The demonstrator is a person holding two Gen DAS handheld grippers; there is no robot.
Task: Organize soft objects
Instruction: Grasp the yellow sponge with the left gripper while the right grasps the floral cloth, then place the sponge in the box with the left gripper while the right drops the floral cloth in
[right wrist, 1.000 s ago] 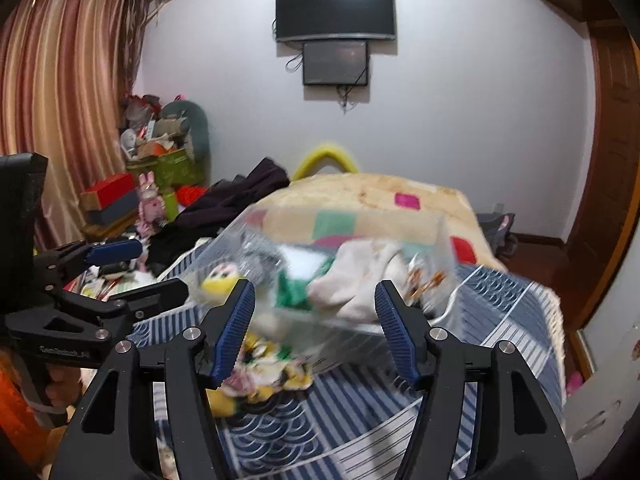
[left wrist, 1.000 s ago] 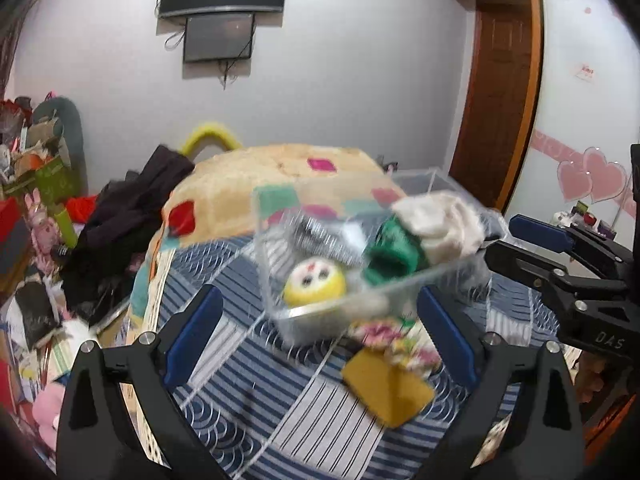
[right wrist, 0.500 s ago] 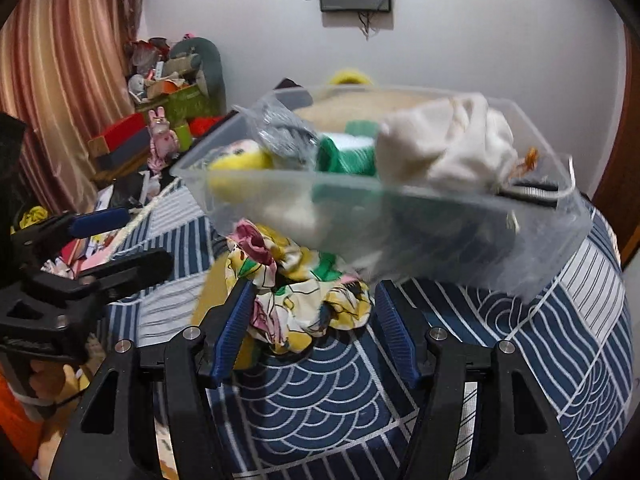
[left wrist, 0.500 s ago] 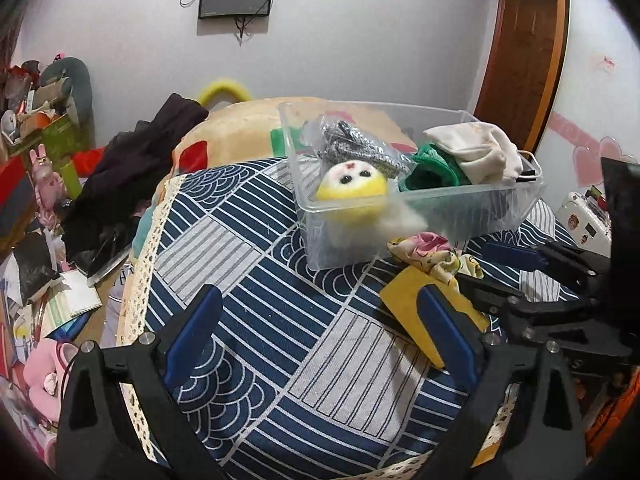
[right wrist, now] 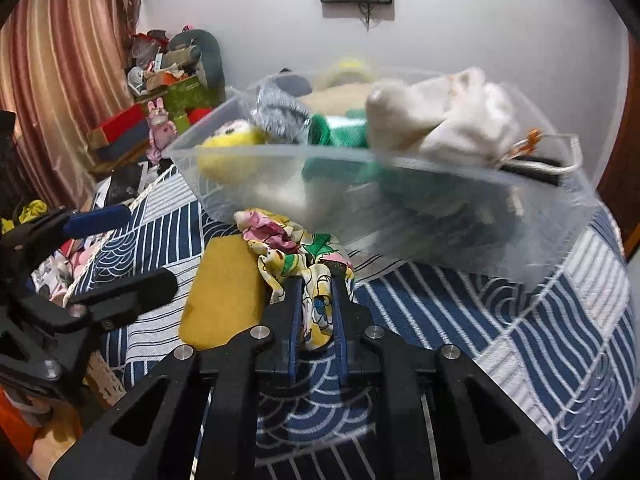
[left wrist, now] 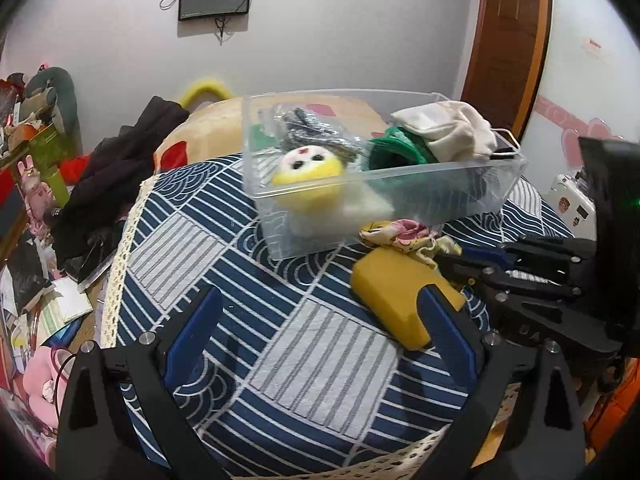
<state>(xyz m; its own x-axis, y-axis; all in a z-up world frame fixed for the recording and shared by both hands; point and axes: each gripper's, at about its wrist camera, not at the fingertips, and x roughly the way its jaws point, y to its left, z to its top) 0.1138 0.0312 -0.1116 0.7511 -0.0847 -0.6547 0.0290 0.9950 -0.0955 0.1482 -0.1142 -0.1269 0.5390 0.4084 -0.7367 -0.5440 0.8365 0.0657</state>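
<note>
A clear plastic bin [left wrist: 400,184] stands on the blue patterned bed cover and holds a yellow plush [left wrist: 308,172], a grey knit item [left wrist: 312,132], a green cloth [left wrist: 396,148] and a cream cloth [left wrist: 448,128]. A floral cloth [right wrist: 296,256] lies in front of the bin, partly on a yellow sponge [right wrist: 224,292]. My right gripper [right wrist: 314,300] is shut on the floral cloth's near end. My left gripper [left wrist: 320,320] is open and empty above the cover, its right finger [left wrist: 448,332] beside the sponge [left wrist: 400,296].
The bed cover's lace edge [left wrist: 120,248] runs along the left. Dark clothes [left wrist: 112,176] lie on the bed behind. Boxes, toys and papers [left wrist: 32,200] crowd the floor at left. A wooden door [left wrist: 508,40] is at the back right.
Both grippers have dropped towards the bed cover. My right gripper was open around the floral cloth and has closed on it. The left gripper stays open.
</note>
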